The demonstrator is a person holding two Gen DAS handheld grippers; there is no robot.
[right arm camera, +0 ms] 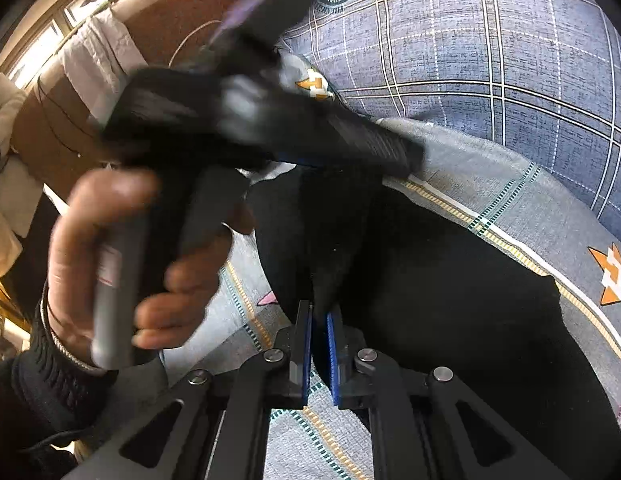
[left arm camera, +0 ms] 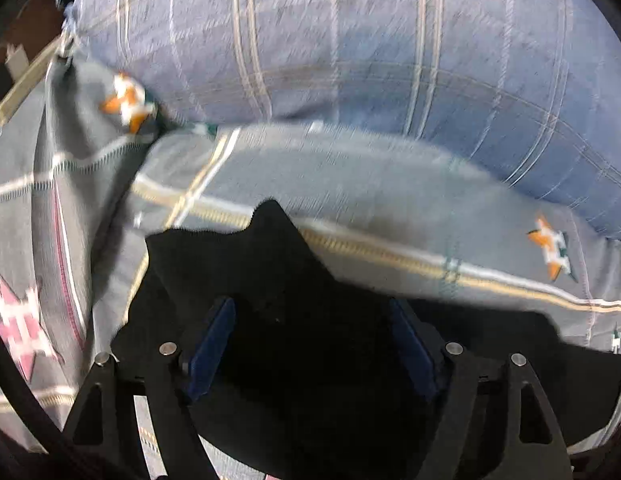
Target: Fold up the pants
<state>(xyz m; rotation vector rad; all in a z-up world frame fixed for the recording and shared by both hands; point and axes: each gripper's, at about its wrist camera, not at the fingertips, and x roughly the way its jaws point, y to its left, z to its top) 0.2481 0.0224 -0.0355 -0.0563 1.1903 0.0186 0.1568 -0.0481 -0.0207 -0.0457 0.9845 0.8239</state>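
The right gripper (right arm camera: 319,344) is pinching a ridge of the black pants (right arm camera: 450,280), its blue pads nearly together on the cloth. The left gripper (left arm camera: 310,344) is hovering with fingers wide apart over the same pants (left arm camera: 278,264), gripping nothing. The pants are lying on a grey star-patterned bedsheet (left arm camera: 390,184), with a blue plaid pillow (left arm camera: 350,40) beyond.

That thin pinch looks liable to slip if pulled hard, spoiling the fold. Only the right wrist view is showing the left hand (right arm camera: 122,264) holding its blurred gripper; the left view shows neither.
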